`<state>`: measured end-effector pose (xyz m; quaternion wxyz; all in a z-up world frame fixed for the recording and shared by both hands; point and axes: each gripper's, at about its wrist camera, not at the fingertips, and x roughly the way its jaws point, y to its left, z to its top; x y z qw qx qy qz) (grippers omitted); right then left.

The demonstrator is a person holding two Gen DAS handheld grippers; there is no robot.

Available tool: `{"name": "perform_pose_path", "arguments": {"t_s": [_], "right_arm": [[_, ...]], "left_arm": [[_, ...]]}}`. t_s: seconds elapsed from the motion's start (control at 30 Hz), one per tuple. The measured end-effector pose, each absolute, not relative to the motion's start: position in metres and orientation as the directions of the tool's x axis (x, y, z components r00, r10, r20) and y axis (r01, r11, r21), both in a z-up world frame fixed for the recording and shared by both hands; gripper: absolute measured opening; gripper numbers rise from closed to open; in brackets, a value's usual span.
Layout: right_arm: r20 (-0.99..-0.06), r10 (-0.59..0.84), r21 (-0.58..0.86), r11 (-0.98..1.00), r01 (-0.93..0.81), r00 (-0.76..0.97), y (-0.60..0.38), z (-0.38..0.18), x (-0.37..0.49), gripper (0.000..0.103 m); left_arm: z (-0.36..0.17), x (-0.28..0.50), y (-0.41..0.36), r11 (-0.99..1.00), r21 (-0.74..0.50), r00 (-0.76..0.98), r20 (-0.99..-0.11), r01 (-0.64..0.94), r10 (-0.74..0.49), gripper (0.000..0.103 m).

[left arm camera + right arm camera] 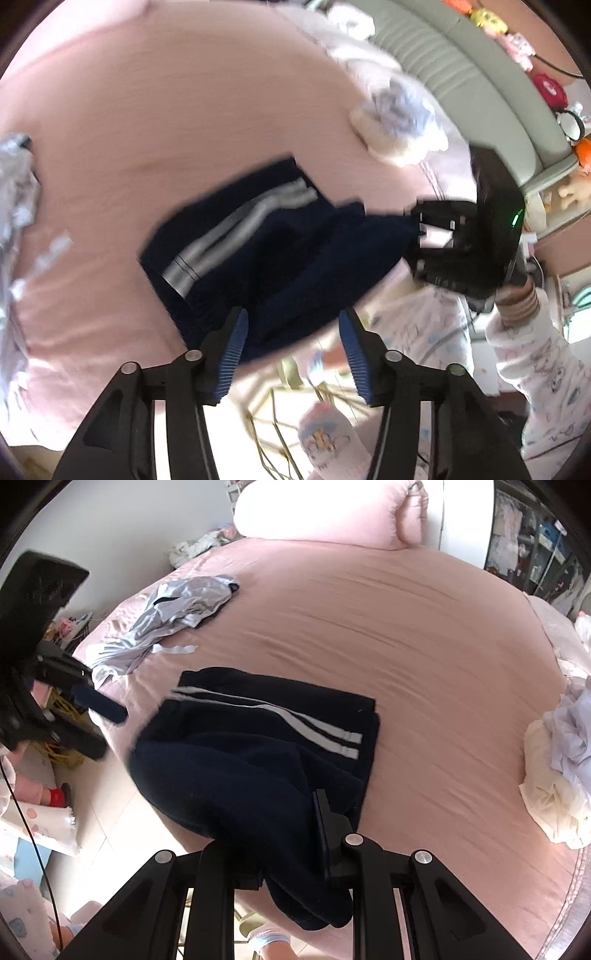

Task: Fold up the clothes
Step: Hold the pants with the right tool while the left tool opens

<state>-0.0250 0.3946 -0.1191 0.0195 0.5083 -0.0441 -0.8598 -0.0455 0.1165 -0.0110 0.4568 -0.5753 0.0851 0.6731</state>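
Observation:
A dark navy garment with two white stripes (258,243) lies partly folded at the edge of the pink bed (166,110). My left gripper (293,334) is open and empty, just above the garment's near edge. My right gripper (439,236) is shut on a corner of the navy garment and lifts it. In the right wrist view the navy garment (258,753) bunches between the closed fingers of my right gripper (291,834), and my left gripper (96,720) hangs open at the left above the bed's edge.
A crumpled light-blue garment (173,609) lies on the far left of the pink bed (406,627). A white and lilac clothes pile (561,768) sits at the right. A pink bolster (325,513) is at the back. The person's pyjama legs (535,362) stand beside the bed.

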Motion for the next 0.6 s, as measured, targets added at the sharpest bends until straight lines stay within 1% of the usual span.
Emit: {"name": "perform_pose_path", "arguments": {"t_s": [0.13,0.23,0.27,0.3,0.33,0.47,0.6], "right_arm": [[-0.878,-0.072,0.087,-0.996,-0.011,-0.473,0.392,-0.12,-0.028,0.019],[-0.878,-0.074,0.09,-0.996,-0.012,-0.473,0.392,-0.118,-0.028,0.019],[-0.88,-0.071,0.087,-0.996,-0.013,-0.471,0.393,-0.118,-0.029,0.019],[-0.882,-0.068,0.084,-0.996,-0.013,-0.467,0.393,-0.118,-0.029,0.019],[-0.883,-0.066,0.081,-0.997,-0.013,-0.464,0.392,-0.118,-0.029,0.019],[-0.886,-0.059,0.07,-0.997,-0.007,-0.46,0.391,-0.116,-0.03,0.019],[-0.886,-0.073,0.088,-0.996,-0.011,-0.458,0.393,-0.116,-0.032,0.019]], "left_arm": [[-0.004,-0.06,0.119,-0.574,-0.402,-0.015,-0.811,-0.714,0.586,0.05],[-0.02,-0.077,0.136,-0.582,-0.414,-0.011,-0.809,-0.7,0.588,0.049],[-0.03,-0.083,0.141,-0.588,-0.432,0.015,-0.814,-0.684,0.581,0.046],[-0.037,-0.086,0.143,-0.591,-0.458,0.045,-0.814,-0.664,0.58,0.033],[-0.045,-0.089,0.145,-0.597,-0.482,0.074,-0.813,-0.642,0.577,0.023],[-0.074,-0.093,0.149,-0.638,-0.533,0.162,-0.822,-0.556,0.546,0.019],[-0.089,-0.089,0.144,-0.674,-0.518,0.18,-0.843,-0.526,0.507,0.018]]}}
